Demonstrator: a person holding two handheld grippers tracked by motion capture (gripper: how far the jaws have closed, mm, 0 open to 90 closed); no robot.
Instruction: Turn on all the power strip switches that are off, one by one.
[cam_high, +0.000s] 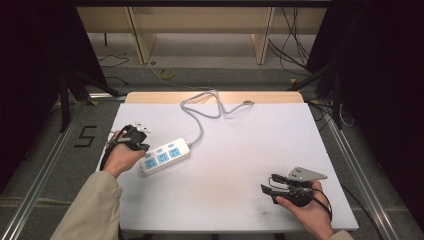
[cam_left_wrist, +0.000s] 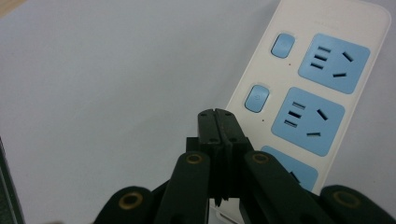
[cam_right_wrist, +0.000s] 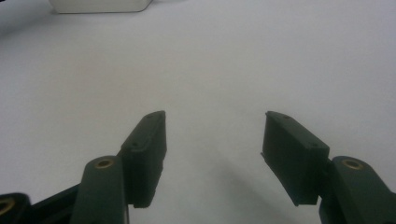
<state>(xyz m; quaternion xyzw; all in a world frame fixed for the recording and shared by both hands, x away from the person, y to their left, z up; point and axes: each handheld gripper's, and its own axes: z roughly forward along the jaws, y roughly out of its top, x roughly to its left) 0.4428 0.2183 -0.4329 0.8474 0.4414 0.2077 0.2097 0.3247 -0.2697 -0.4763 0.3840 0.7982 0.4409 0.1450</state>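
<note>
We look down on a white tabletop (cam_high: 225, 165) where a white power strip (cam_high: 165, 156) with blue sockets lies toward the left side, set at a slant, its grey cable (cam_high: 200, 112) looping away to the far edge. Our left gripper (cam_high: 135, 137), held in a hand with a beige sleeve (cam_high: 92, 210) behind it, sits at the strip's near-left end. From the left gripper view we see its jaws pressed together with nothing between them, their tip poised over the strip's long edge beside a blue switch button (cam_left_wrist: 257, 98); we cannot tell whether the tip touches the casing. Three blue sockets run along the strip there, the nearest partly hidden by the jaws. Our right gripper (cam_high: 272, 190) rests low at the near-right of the tabletop, well apart from the strip. Its jaws stand spread wide over bare white surface, grasping nothing, with a corner of the strip (cam_right_wrist: 98, 5) far ahead.
</note>
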